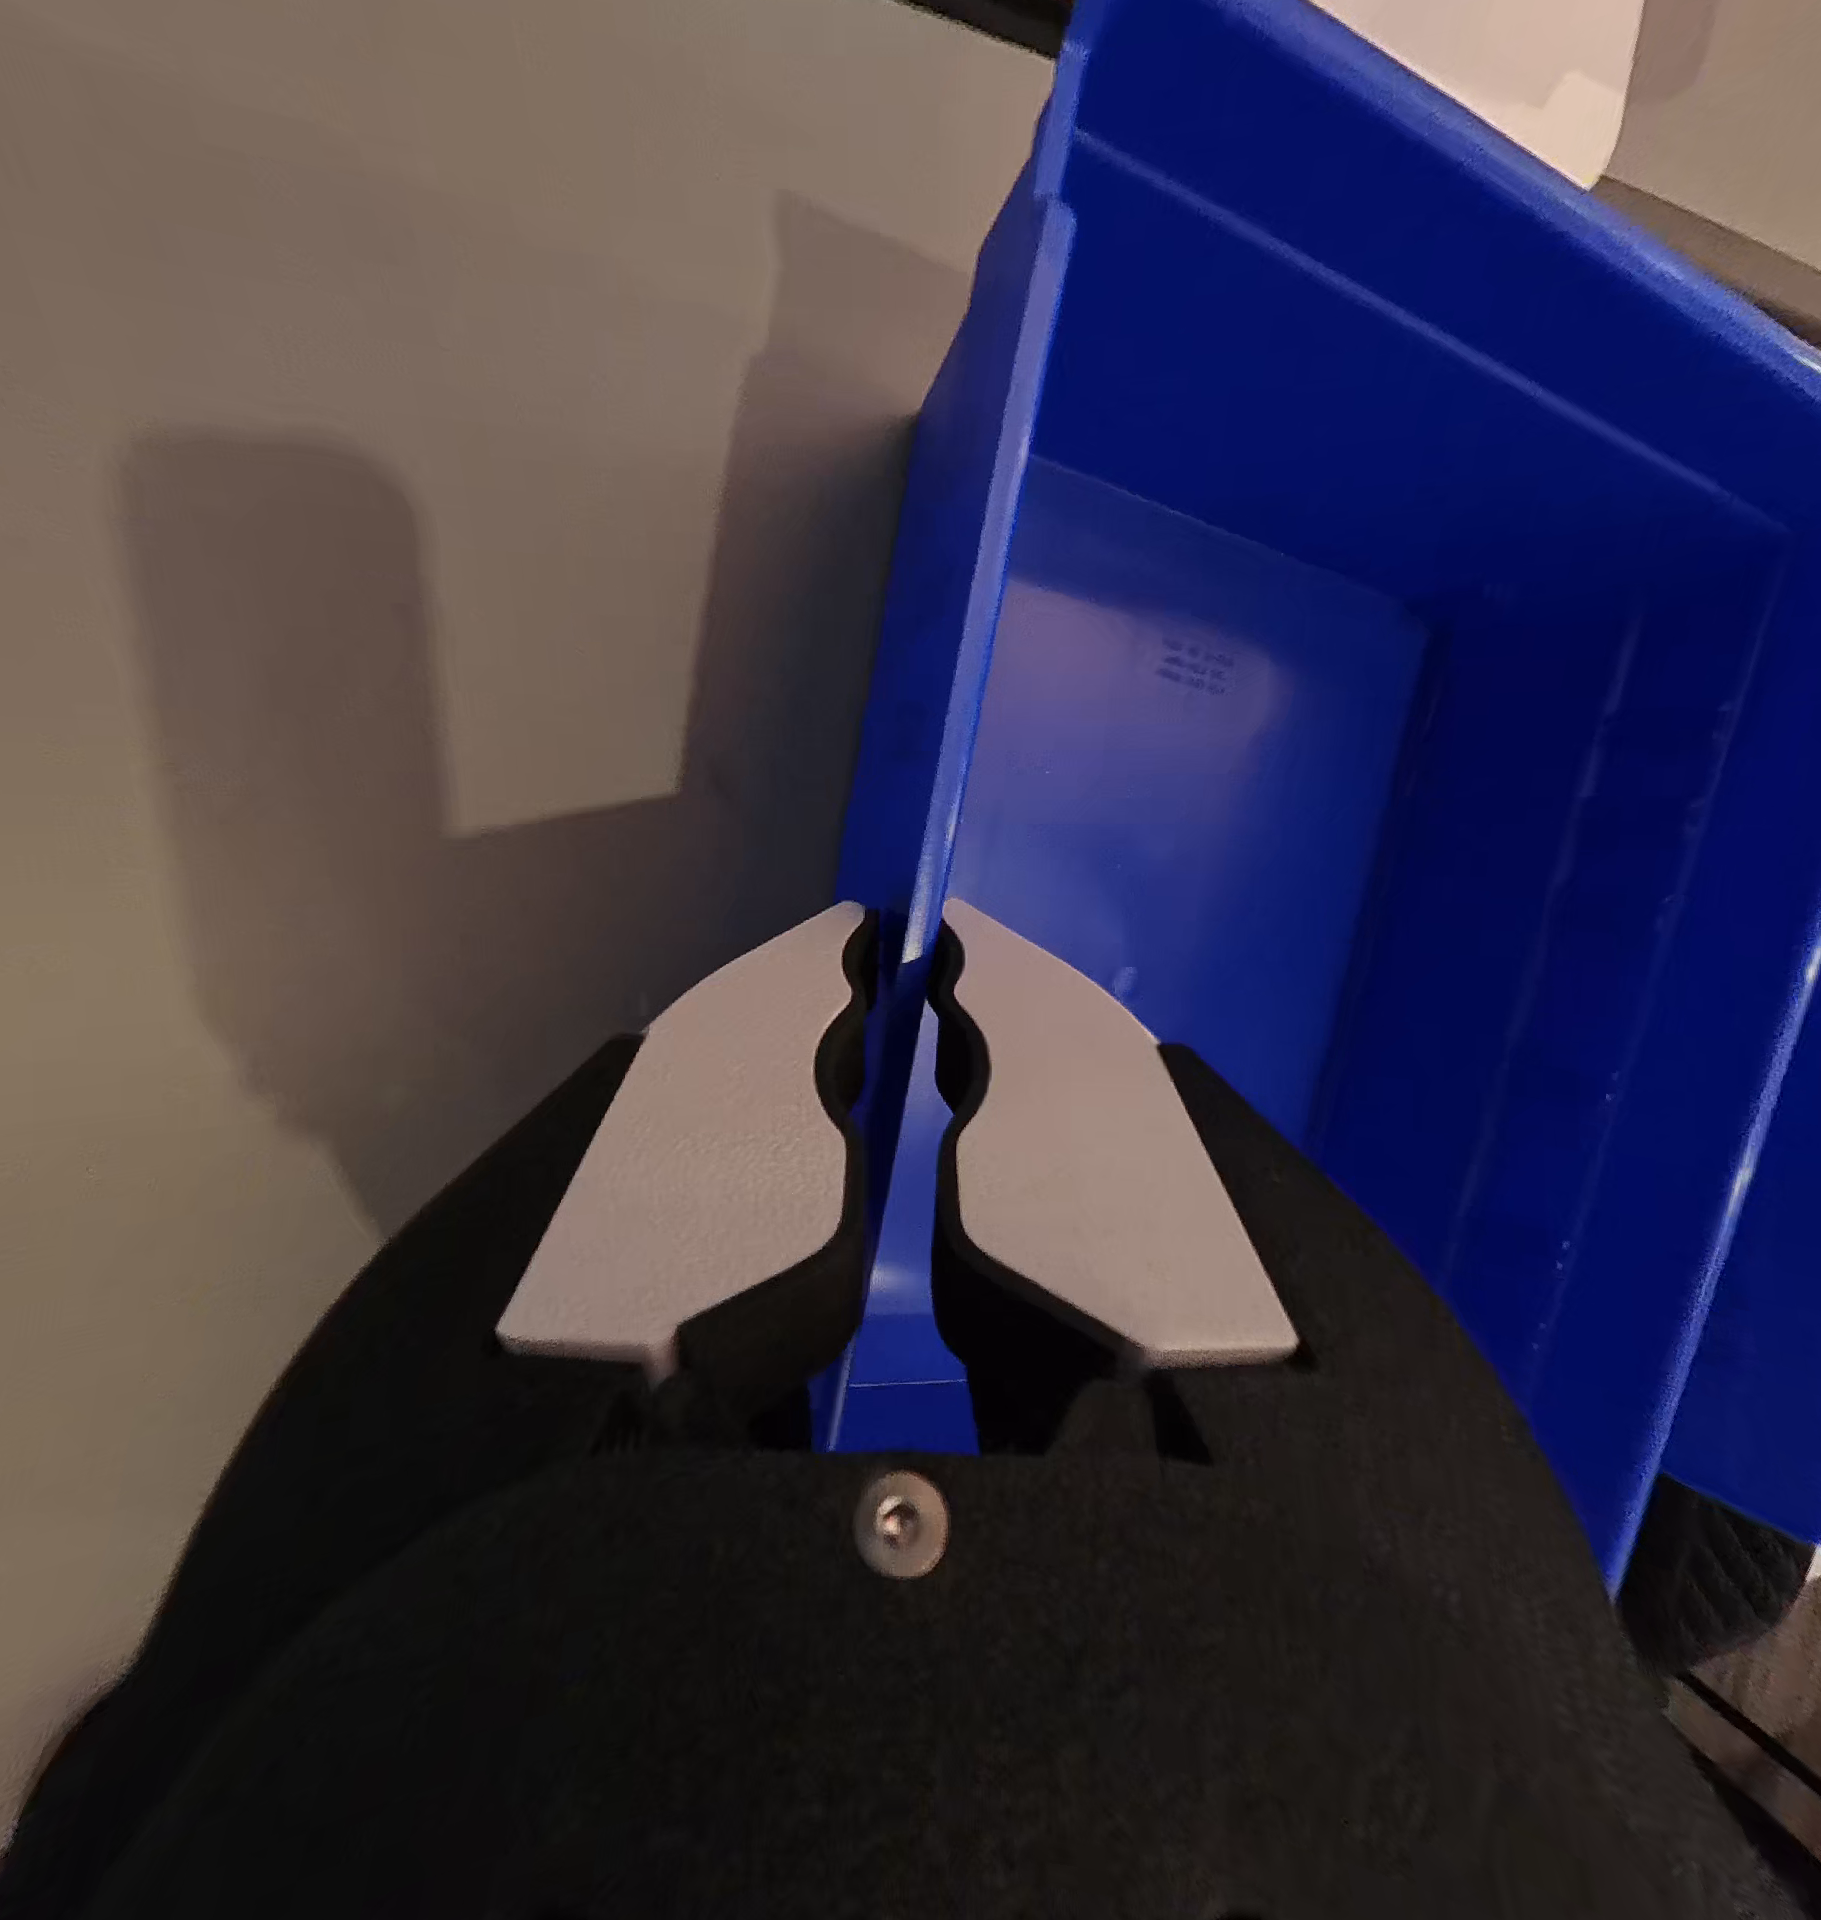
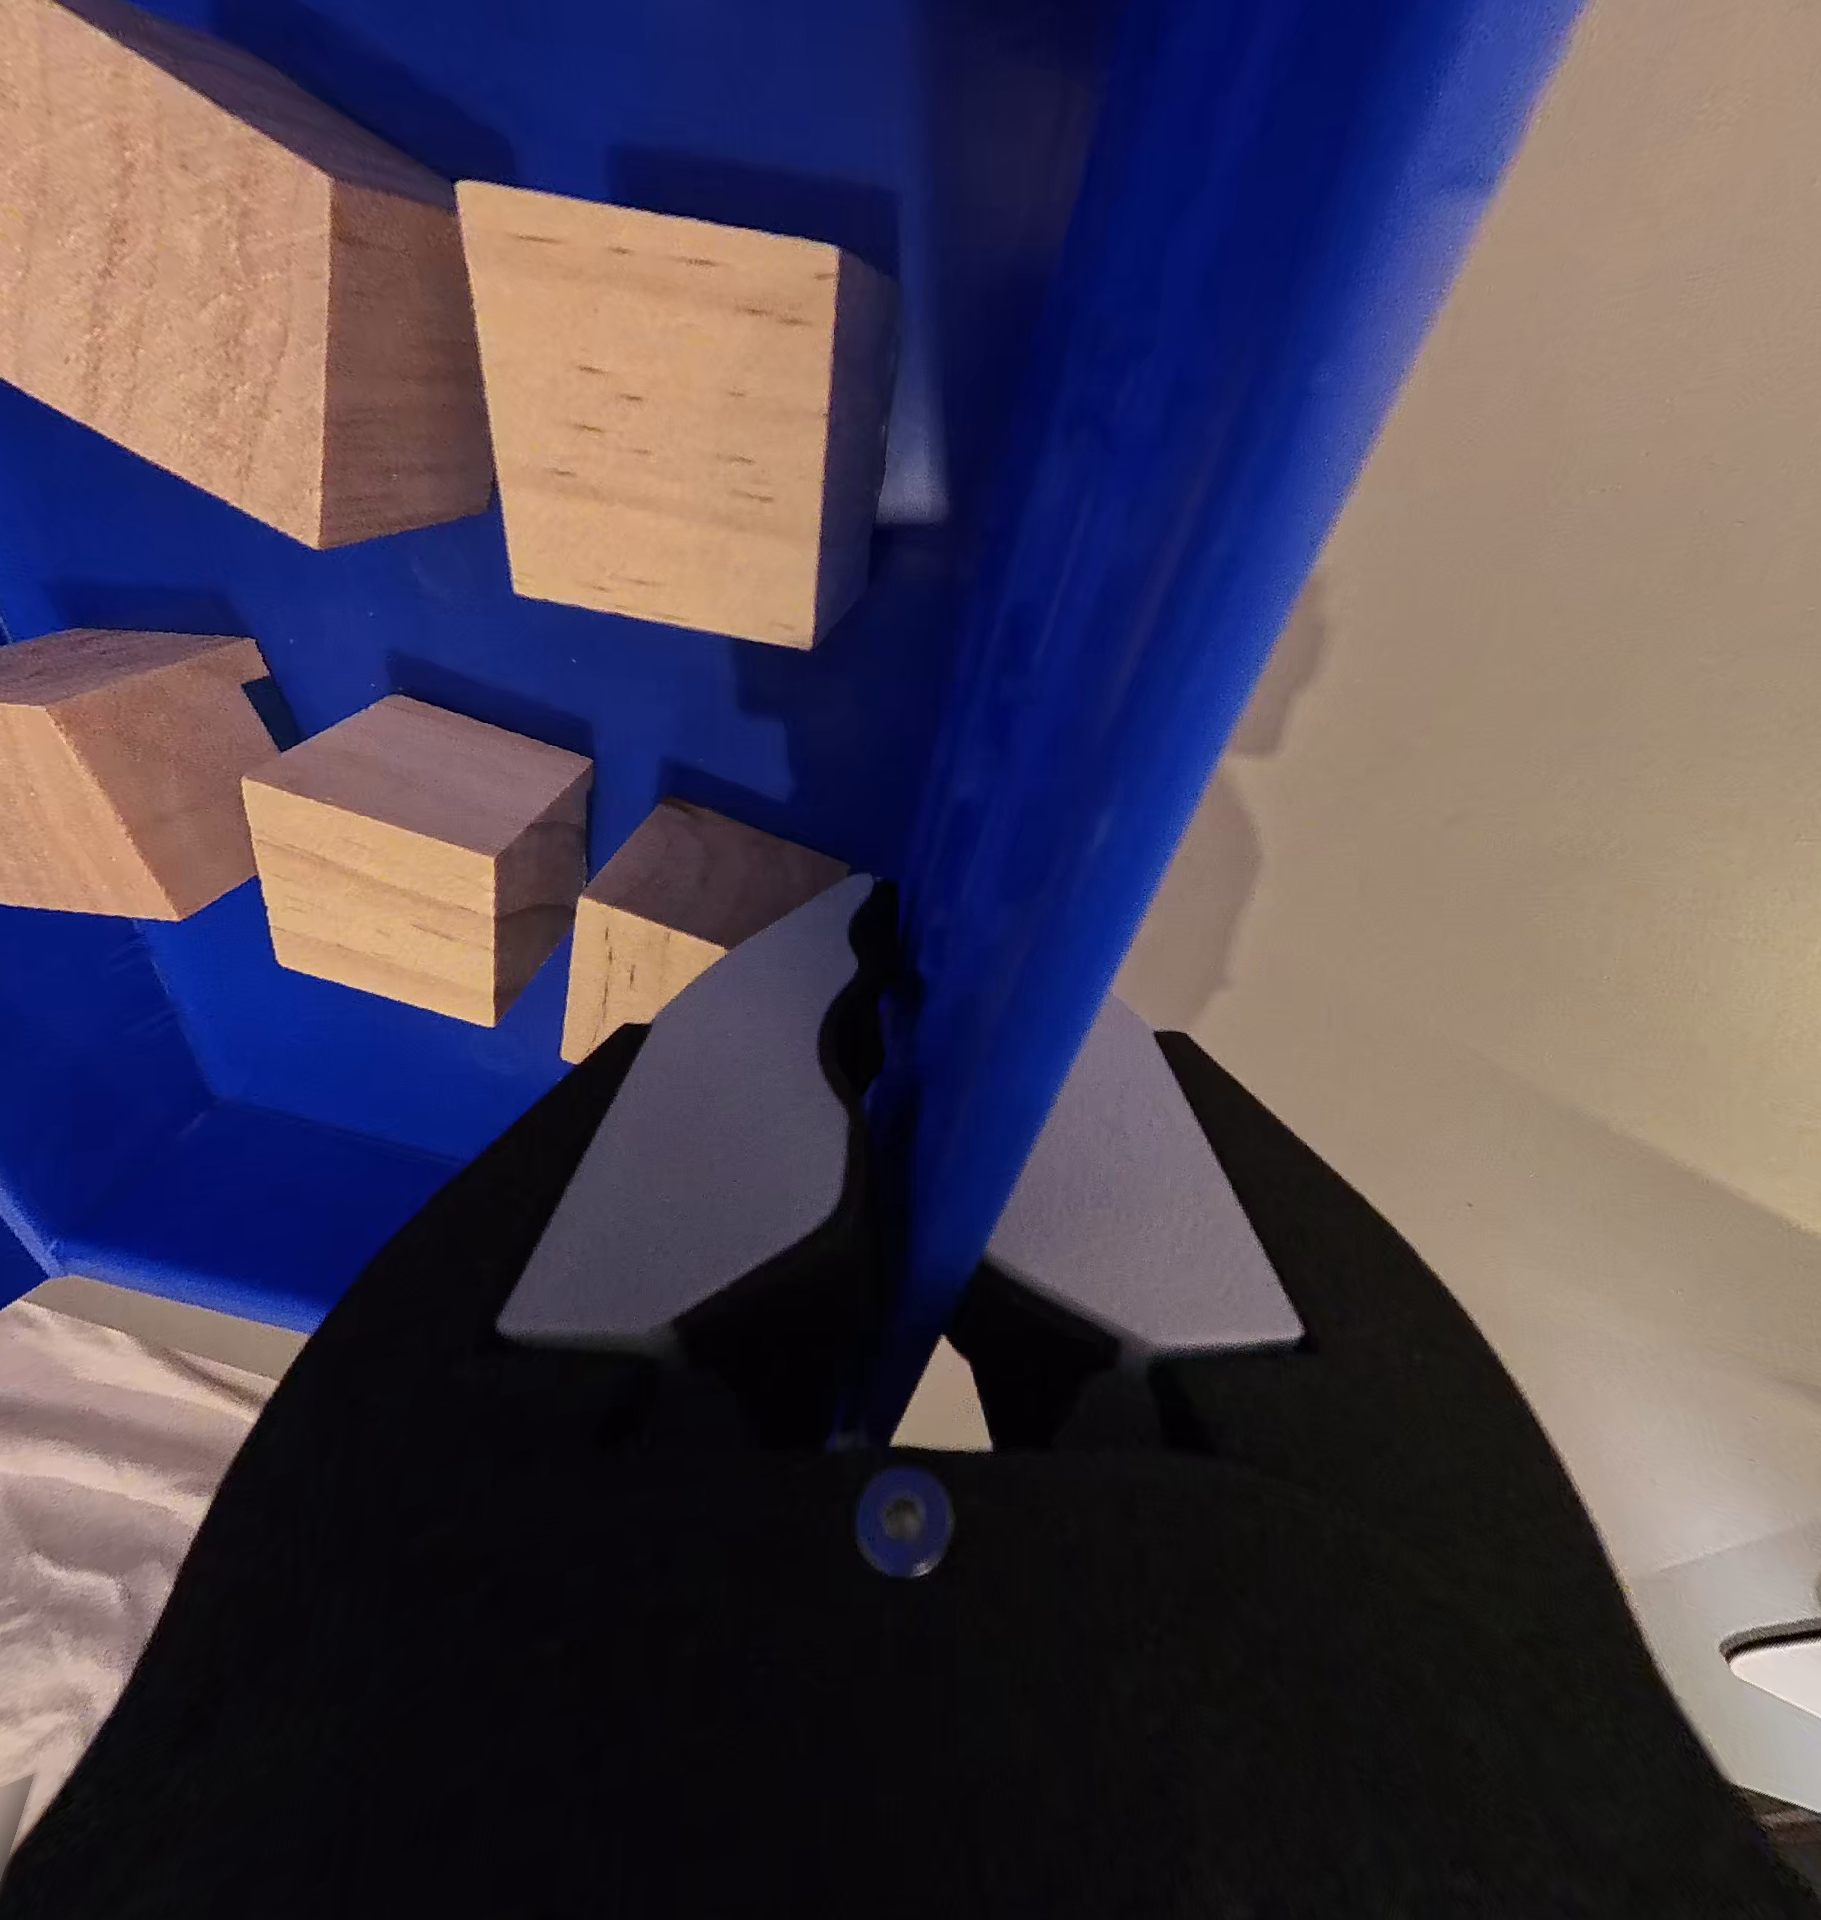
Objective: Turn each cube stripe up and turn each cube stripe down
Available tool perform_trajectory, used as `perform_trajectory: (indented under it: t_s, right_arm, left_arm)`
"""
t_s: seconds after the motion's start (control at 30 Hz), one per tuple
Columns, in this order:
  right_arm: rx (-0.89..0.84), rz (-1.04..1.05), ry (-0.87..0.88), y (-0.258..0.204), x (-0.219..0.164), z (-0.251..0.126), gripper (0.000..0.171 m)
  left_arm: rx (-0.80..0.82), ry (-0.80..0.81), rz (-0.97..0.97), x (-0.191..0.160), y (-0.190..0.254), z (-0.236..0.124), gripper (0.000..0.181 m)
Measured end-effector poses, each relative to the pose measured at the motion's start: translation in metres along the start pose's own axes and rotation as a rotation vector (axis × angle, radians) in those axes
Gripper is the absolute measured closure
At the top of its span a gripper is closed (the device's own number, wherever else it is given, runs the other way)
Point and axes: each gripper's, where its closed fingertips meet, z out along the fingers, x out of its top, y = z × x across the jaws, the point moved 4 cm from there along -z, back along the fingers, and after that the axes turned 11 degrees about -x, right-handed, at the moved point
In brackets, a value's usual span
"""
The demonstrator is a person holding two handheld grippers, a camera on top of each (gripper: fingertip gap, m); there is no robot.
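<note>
My left gripper (image 1: 906, 920) is shut on the thin side wall of a blue plastic bin (image 1: 1301, 343), one finger outside and one inside. The part of the bin's inside seen in this view holds nothing. My right gripper (image 2: 901, 935) is shut on a blue bin wall (image 2: 1145, 520), its right fingertip hidden behind the wall. Several plain wooden cubes lie inside that bin, among them a large near one (image 2: 667, 416), one at the top left (image 2: 179, 291) and a small one (image 2: 407, 862). No stripe shows on any visible face. I cannot tell whether both views show the same bin.
A pale grey table (image 1: 366, 312) lies left of the bin, with shadows of the grippers on it. A white sheet (image 1: 1508, 62) stands behind the bin. Crumpled white material (image 2: 75, 1455) lies at lower left, and a white flat object (image 2: 1799, 1662) at lower right.
</note>
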Motion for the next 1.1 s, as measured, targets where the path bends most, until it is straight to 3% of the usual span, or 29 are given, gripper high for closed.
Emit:
perform_trajectory:
  t_s: [0.17, 0.37, 0.73, 0.93, 1.1]
  right_arm:
    - [-0.003, -0.006, 0.003, 0.0, 0.0, 0.0, 0.166]
    - [0.001, 0.023, 0.009, 0.004, 0.0, -0.001, 0.167]
    - [0.016, 0.095, -0.017, 0.048, -0.027, -0.025, 0.166]
    - [0.03, 0.123, 0.003, 0.06, -0.041, -0.076, 0.166]
    - [-0.041, 0.073, 0.034, 0.029, -0.022, -0.147, 0.166]
  left_arm:
    - [-0.121, 0.032, 0.014, 0.002, -0.003, -0.008, 0.153]
    - [-0.184, 0.16, 0.091, 0.006, -0.015, -0.051, 0.153]
    - [-0.27, 0.283, 0.08, -0.038, -0.06, -0.132, 0.162]
    - [-0.24, 0.356, 0.041, -0.055, -0.087, -0.157, 0.162]
    - [-0.229, 0.407, 0.024, -0.066, -0.099, -0.173, 0.163]
